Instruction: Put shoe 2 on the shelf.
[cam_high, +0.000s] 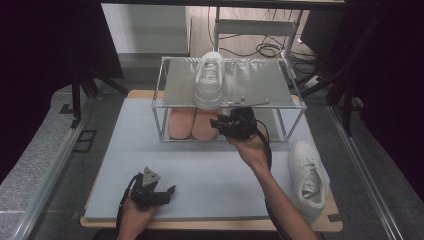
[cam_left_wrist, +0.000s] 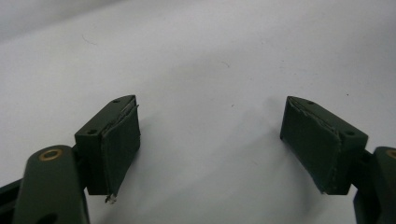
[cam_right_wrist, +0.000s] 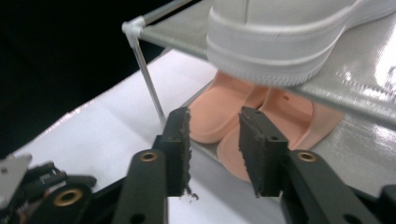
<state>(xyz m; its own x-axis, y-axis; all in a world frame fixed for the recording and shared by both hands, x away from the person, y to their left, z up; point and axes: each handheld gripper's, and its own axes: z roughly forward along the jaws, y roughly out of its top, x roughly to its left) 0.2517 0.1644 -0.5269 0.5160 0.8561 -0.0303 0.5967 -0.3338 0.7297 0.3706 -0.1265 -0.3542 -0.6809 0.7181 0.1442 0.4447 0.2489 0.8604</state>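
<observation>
A white sneaker (cam_high: 209, 80) (cam_right_wrist: 289, 37) stands on the top shelf of a metal shoe rack (cam_high: 280, 102), its heel overhanging the front edge. Below it, a pair of pink slippers (cam_high: 192, 124) (cam_right_wrist: 243, 116) lies on the lower shelf. A second white sneaker (cam_high: 307, 177) lies on the table at the right. My right gripper (cam_high: 218, 123) (cam_right_wrist: 215, 122) hovers in front of the rack, just below the sneaker's heel, with its jaws partly apart and nothing between them. Near the table's front edge my left gripper (cam_high: 169, 191) (cam_left_wrist: 210, 116) rests wide open over the bare mat.
A pale grey mat (cam_high: 200, 175) covers the wooden table. The rack's thin white posts (cam_right_wrist: 149, 79) stand close to the right gripper's left. Cables (cam_high: 270, 49) and dark frames lie beyond the table. The left gripper's body (cam_right_wrist: 37, 186) appears in the right gripper view's bottom left corner.
</observation>
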